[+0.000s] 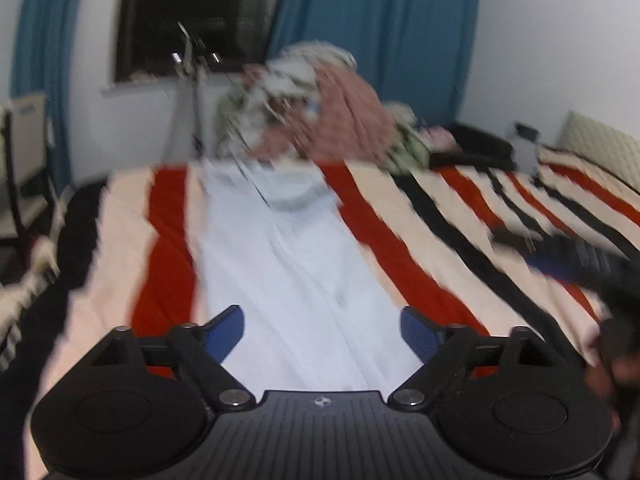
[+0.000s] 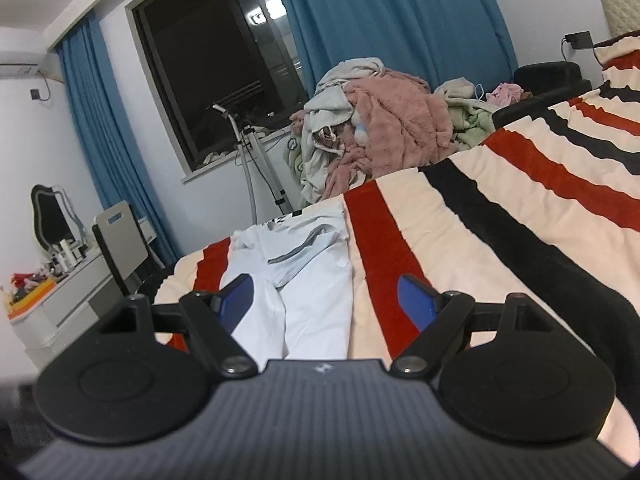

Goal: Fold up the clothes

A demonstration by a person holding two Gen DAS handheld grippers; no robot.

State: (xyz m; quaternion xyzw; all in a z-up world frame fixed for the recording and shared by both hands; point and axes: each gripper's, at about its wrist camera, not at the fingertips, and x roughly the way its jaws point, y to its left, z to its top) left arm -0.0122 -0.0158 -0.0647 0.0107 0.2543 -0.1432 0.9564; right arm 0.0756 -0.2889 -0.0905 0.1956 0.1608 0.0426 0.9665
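One white garment (image 2: 296,280) lies lengthwise on the striped bedspread (image 2: 500,216); our left gripper (image 1: 322,330) and right gripper (image 2: 326,302) hover at its near end, fingers apart, empty; next, we judge, grasp near hem

Both tools spread wide, holding nothing

The left tool (image 1: 322,330) pointed forward with its blue-padded fingers (image 1: 224,334) wide apart; the right tool (image 2: 326,304) sat level, fingers (image 2: 416,304) equally parted, nothing between them.
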